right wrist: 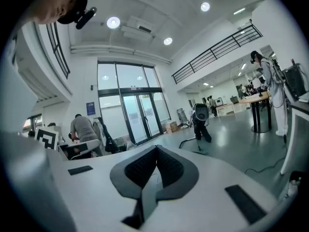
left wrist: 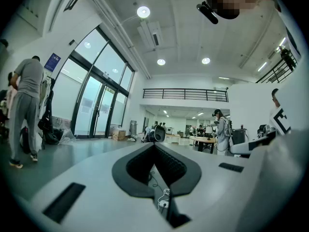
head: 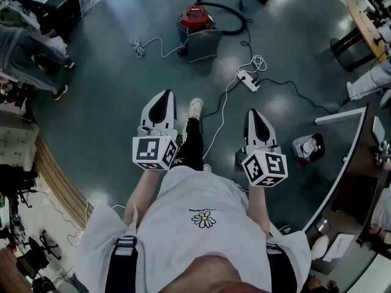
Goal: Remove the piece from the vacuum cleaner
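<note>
**A:** How are the grippers held?

**B:** The left gripper (left wrist: pixel 154 144) is closed, its tips pressed together with nothing between them. The right gripper (right wrist: pixel 156 148) is shut and empty in the same way. Both are carried at waist height and pointed ahead, probably because nothing is within reach to be grasped.

**A:** And where is the vacuum cleaner found?

**B:** The vacuum cleaner (head: pixel 197 26) is seen standing on the floor (head: pixel 110 102), well apart from both grippers. Its red lid is uppermost and a black hose (head: pixel 229 17) is looped off behind it.

**A:** Is anything laid in between?

**B:** A white power strip (head: pixel 247 80) is spread with its cables across the way, so a careful approach is called for.

**A:** How far along is the task judged to be?

**B:** No removal is judged to have begun. Which piece is meant cannot be told from here.
</note>
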`<move>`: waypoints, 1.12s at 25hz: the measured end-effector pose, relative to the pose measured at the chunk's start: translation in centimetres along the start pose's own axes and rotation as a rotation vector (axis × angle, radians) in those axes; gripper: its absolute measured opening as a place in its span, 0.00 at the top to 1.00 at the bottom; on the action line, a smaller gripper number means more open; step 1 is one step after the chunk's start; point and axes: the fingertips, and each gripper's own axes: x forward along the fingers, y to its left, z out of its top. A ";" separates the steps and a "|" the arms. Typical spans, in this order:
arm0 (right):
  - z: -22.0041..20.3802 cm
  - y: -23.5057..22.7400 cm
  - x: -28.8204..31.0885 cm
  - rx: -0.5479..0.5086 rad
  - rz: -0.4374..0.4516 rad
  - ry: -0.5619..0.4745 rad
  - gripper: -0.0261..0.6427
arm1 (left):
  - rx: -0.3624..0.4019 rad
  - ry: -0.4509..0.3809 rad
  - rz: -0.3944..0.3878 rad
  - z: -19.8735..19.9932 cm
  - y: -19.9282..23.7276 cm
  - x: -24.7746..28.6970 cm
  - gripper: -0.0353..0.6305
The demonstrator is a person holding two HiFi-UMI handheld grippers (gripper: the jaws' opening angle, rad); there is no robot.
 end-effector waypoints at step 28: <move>10.2 3.9 46.7 0.012 0.096 0.057 0.94 | -0.048 0.064 -0.017 4.1 23.9 39.7 0.94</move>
